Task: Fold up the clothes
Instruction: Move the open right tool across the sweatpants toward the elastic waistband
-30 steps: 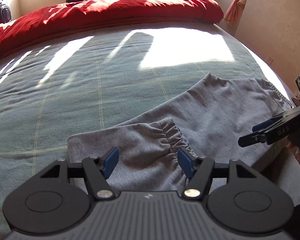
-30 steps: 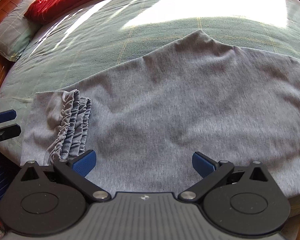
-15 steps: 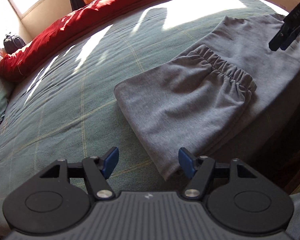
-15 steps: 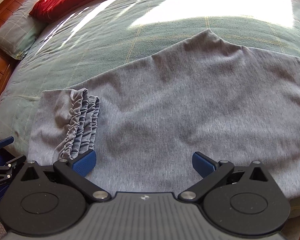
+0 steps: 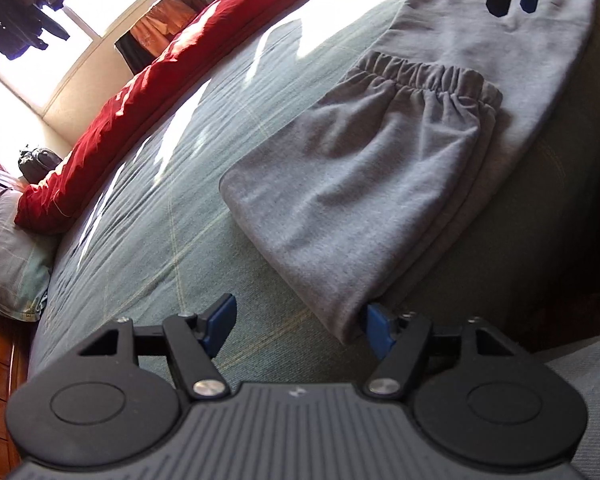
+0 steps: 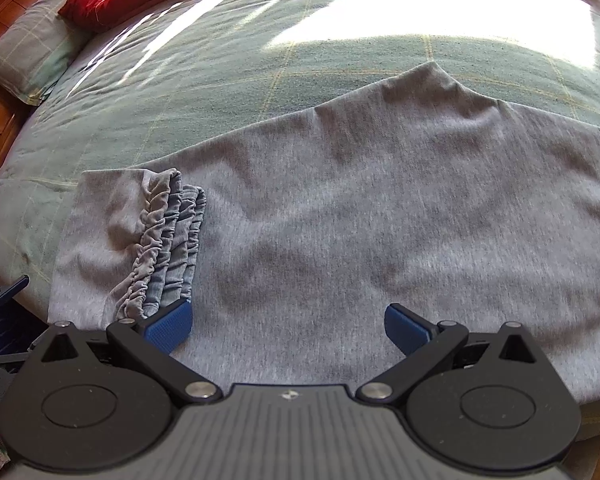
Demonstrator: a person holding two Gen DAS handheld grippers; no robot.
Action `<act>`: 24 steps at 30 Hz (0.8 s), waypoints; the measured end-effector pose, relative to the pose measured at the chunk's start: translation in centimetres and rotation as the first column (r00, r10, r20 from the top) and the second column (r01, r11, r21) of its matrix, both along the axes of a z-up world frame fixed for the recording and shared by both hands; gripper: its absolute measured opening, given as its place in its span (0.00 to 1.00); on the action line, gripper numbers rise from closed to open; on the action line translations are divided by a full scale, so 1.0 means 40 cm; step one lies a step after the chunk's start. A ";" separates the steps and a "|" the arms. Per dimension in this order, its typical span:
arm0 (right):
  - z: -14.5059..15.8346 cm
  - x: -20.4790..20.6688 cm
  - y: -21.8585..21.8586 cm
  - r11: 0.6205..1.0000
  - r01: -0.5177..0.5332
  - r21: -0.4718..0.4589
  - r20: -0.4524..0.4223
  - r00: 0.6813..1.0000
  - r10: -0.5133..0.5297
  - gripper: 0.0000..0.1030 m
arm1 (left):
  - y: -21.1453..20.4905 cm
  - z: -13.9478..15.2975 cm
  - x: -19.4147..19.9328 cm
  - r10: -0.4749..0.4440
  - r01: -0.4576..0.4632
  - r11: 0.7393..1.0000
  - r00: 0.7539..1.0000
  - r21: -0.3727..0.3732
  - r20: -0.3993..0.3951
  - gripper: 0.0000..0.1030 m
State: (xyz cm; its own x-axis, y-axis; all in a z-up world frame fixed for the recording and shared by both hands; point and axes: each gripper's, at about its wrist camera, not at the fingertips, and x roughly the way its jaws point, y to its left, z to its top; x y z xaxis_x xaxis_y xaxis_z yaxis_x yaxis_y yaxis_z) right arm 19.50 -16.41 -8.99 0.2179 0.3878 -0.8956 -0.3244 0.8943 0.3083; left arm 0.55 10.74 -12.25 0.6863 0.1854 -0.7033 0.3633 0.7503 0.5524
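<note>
Lying soft and limp across the bed (image 6: 220, 80) at frame centre, the grey pants (image 6: 340, 220) are wanting a pinch at the folded corner, lower centre in the left view, both grippers (image 5: 300, 326) (image 6: 288, 326) hovering released, empty.

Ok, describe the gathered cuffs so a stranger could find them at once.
Start at the green checked bed and find the grey trousers spread near its edge. At their folded-over end lie the cuffs, the only puckered, elasticated ridges on otherwise smooth cloth.
</note>
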 end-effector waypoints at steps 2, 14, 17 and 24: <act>-0.001 0.001 0.004 1.000 -0.005 -0.004 -0.001 1.000 0.005 1.00 | -0.014 -0.014 -0.001 -0.035 0.034 0.999 0.999 0.041 0.014 0.67; -0.012 0.020 0.014 1.000 -0.013 -0.007 -0.007 1.000 0.013 1.00 | 0.082 0.087 0.014 0.001 -0.053 0.961 0.982 -0.273 -0.189 0.69; -0.013 0.022 0.018 1.000 -0.021 0.014 -0.006 1.000 0.021 1.00 | 0.111 0.155 0.049 -0.007 -0.070 0.915 0.982 -0.397 -0.189 0.69; -0.026 0.037 0.040 0.999 -0.042 0.032 -0.015 0.999 0.043 1.00 | 0.171 0.161 0.289 0.058 -0.162 0.761 0.981 -0.628 -0.184 0.72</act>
State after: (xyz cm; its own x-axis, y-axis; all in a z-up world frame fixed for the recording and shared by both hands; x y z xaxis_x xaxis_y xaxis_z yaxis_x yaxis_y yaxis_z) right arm 20.98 -14.81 -10.04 0.1866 0.4249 -0.8858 -0.3569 0.8694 0.3418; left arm 12.10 17.58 -5.83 0.5704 -0.2737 -0.7744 0.2921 0.9488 -0.1202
